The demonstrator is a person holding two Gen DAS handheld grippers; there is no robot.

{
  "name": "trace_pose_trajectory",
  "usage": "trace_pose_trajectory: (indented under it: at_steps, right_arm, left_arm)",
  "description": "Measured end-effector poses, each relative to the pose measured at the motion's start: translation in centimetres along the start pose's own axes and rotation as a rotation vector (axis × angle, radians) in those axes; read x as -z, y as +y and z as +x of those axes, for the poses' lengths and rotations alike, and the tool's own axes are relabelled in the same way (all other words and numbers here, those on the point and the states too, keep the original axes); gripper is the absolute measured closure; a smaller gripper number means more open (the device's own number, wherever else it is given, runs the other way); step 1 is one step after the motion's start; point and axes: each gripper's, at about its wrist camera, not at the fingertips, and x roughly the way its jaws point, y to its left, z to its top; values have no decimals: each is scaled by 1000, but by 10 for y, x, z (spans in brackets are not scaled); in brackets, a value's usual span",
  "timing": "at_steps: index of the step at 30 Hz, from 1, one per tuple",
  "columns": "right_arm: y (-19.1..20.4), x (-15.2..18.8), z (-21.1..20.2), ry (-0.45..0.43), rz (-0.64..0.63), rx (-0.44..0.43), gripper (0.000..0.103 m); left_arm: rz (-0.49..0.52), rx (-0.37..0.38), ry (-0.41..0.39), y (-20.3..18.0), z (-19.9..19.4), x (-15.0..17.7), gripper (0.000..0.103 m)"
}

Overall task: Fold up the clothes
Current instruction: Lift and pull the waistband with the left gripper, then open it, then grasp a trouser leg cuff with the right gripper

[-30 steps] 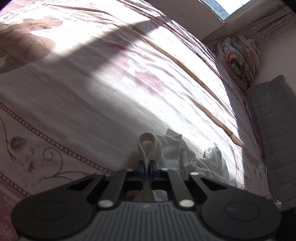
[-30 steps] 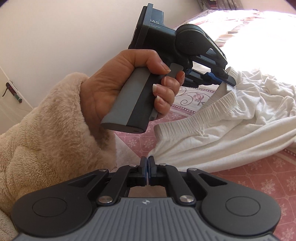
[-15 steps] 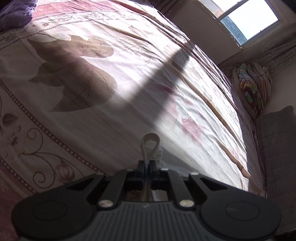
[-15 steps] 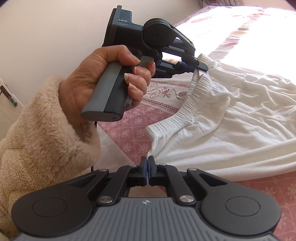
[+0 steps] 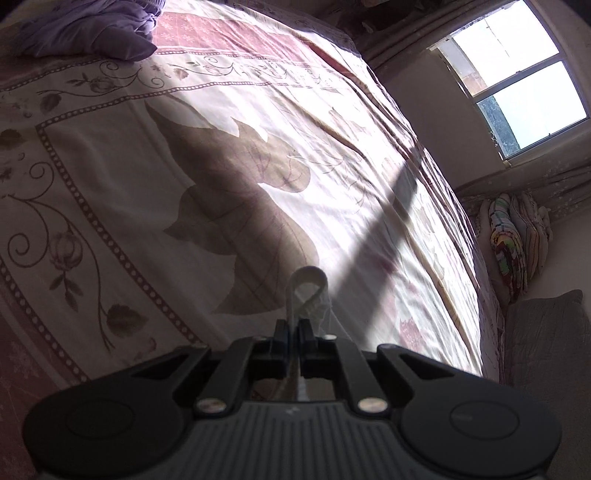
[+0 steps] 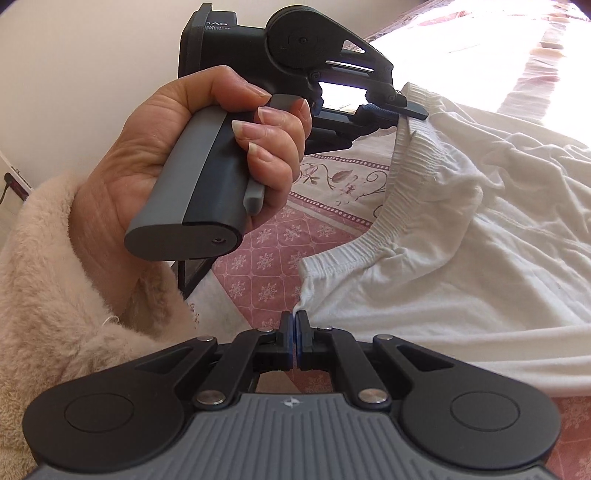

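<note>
both hand-held grippers are clamped on the same white garment (image 6: 461, 258): our left hand-held gripper (image 5: 293, 332) has its fingers pressed together on a loop of the ribbed waistband (image 5: 308, 284), which sticks up just past the fingertips, and our right hand-held gripper (image 6: 294, 325) has its fingers together on a small pinch of cloth at the other end of that waistband. from the right wrist view we see our left hand (image 6: 192, 155) wrapped around the grey handle, fingers curled over the trigger, with a fluffy beige sleeve (image 6: 74, 280) at the wrist; the tool is held raised above the bed, level, its fingers pointing away to the right. the waistband hangs in a curve between the two grips, lifted at the left one and sagging toward the right one. the rest of the garment lies rumpled on the bedspread (image 5: 184, 184), which is patterned with leaves and pink borders. in the left wrist view a purple cloth (image 5: 88, 33) lies at the far edge of the bed, a window (image 5: 517, 77) is in the wall beyond, and a stack of folded colourful fabrics (image 5: 513, 243) stands beside the bed.
</note>
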Motion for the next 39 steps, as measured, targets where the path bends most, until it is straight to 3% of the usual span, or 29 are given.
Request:
trace_pose_trajectory:
  at_steps: [10,13,14,15,17,20,25,30,33,39]
  right_arm:
    - [3,6,11,13,20,31,97]
    - [1,7,-7,-1,31,68,87]
    - [0,6,-14,-7,35,81,80]
    - [0,6,-20,-13,38,95,68]
    - [-2,6,-34,-24,46,122,61]
    - [-4,5,-55,-41,57,162,58]
    - [-43,2,-82,-80,100,281,55]
    - [-89,5,-106,-112,176,457,55]
    - [-106,16,-140,-139,220,571,55]
    - [-129,36,-185,-204,313,642,55]
  left_arm:
    - [24,-65,43,9,10,0,95]
    - [33,-85,46,7,10,1,68]
    - [36,-88,44,6,9,2,53]
    - [41,-92,41,5,8,3,46]
    - [64,-105,34,0,6,7,40]
    - [89,-126,30,-7,4,12,31]
    - [143,-137,37,-23,1,28,30]
    - [282,-150,44,-50,-1,54,26]
    - [354,-155,60,-64,1,72,26]
    - [451,-168,71,-84,4,99,24]
